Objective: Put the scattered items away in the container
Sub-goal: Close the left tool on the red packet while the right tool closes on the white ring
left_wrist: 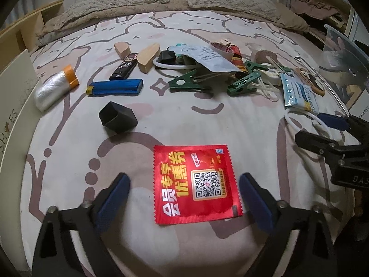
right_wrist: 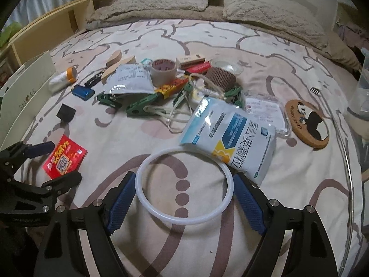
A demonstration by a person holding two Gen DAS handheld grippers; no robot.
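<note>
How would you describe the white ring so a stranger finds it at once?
Start at the bed with the cartoon sheet, then go to the big blue-and-white sachet near its front. The white ring lies flat just before it, between the right tool's fingers. It is the only large, thin, plain hoop.

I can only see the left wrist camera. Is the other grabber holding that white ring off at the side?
Observer: Not gripped, it seems. The right gripper is open, and the thin white plastic ring lies flat on the patterned bedsheet between its fingers.
Operator: Is anything on top of the ring?
Observer: Yes, the blue-and-white foil sachet covers part of its far edge.
Operator: What's hiding past that sachet?
Observer: A flat clear plastic pouch, lying between the sachet and the round cork coaster.
</note>
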